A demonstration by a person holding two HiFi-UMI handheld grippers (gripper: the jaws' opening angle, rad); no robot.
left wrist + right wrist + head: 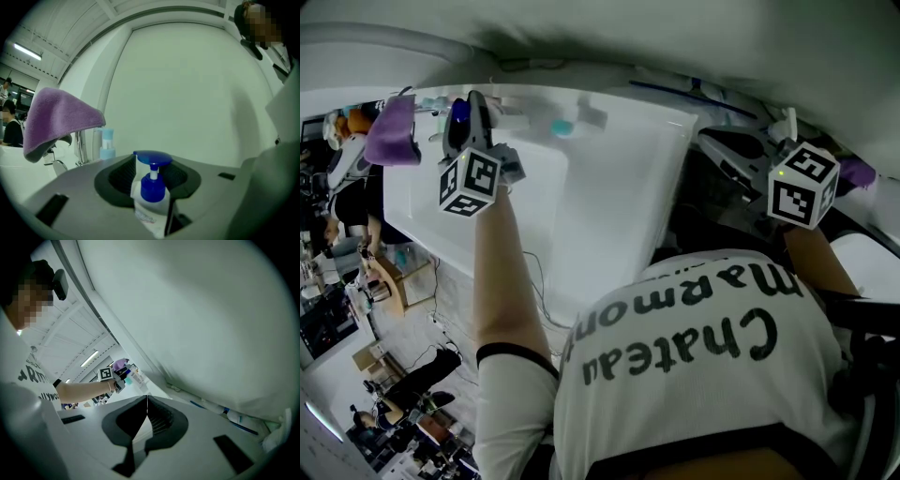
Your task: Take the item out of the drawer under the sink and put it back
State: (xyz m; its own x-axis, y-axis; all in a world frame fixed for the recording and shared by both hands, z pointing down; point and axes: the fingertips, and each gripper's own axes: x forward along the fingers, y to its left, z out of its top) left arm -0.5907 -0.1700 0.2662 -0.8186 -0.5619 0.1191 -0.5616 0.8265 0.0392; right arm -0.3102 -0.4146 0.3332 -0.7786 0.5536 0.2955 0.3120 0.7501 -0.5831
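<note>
My left hand-held gripper (473,108) easing open, blue-pump soap bottle (151,197) between its jaws, purple cloth (56,117) beside, right hand-held gripper (147,401) clenched, empty.

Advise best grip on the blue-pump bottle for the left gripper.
I'd grip the pump bottle on its body below the blue collar, coming from the side with jaws level. It sits upright and the wide pump head overhangs, so the top likely offers no hold. The left gripper straddles it there, jaws opening.
</note>
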